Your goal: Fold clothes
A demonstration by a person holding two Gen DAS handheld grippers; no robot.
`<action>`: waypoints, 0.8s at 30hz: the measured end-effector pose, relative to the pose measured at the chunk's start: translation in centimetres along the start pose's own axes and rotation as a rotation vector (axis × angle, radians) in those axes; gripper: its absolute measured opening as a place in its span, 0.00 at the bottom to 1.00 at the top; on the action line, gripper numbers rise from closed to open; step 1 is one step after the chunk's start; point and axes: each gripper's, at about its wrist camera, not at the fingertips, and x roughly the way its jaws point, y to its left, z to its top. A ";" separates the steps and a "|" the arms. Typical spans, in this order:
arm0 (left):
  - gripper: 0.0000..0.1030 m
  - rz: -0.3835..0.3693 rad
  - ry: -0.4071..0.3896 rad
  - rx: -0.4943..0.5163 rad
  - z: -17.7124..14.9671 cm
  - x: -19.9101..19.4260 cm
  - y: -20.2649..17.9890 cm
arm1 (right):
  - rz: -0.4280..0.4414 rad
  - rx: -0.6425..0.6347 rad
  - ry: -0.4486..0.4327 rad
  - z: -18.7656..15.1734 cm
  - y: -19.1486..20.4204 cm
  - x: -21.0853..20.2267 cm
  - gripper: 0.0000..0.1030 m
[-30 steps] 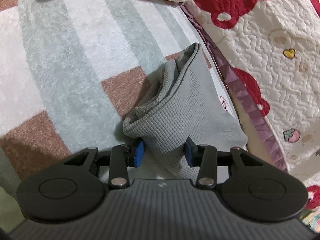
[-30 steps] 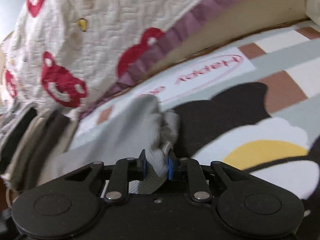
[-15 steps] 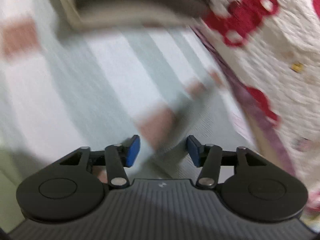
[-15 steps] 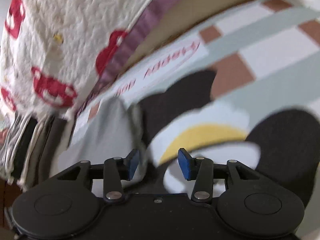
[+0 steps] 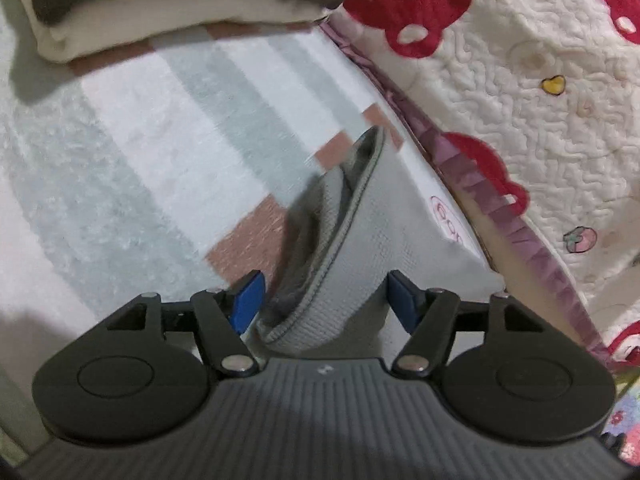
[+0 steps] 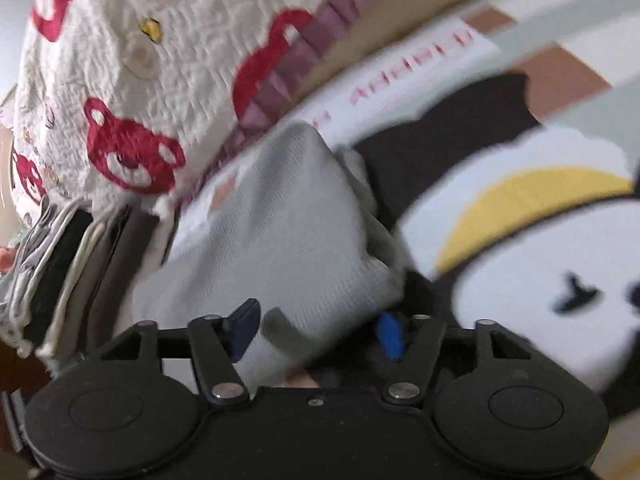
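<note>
While both sets of tongs are spread wide with nothing gripped, one folded grey waffle-knit garment [image 5: 372,240] is laid on the checked rug [image 5: 140,152] between the left gripper [image 5: 325,298] pads. It is likewise framed by the right gripper [image 6: 316,326], beside one stack of folded clothes [image 6: 68,264] and one bear-print quilt [image 6: 132,64].

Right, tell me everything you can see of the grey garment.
The grey garment is a fine waffle-knit fabric, folded into a compact bundle whose stitched hem edge shows stacked layers. It lies on the checked rug beside the quilted bedspread. Each open hand-held gripper, left and right, straddles an end without clamping it.
</note>
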 end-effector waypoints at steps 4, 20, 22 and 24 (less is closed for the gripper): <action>0.62 -0.009 0.012 -0.013 -0.1 0.5 -0.2 | -0.019 -0.037 -0.031 1.9 -0.4 0.7 0.21; 0.70 -0.033 0.004 0.107 2.0 5.2 -2.8 | -0.014 -0.029 -0.095 6.5 -2.0 2.9 0.38; 0.66 -0.021 0.015 0.124 2.7 5.9 -3.3 | 0.009 0.014 -0.088 6.3 -2.2 3.0 0.40; 0.56 0.001 0.039 0.186 2.6 6.6 -4.3 | 0.032 0.057 -0.080 6.1 -2.3 3.1 0.44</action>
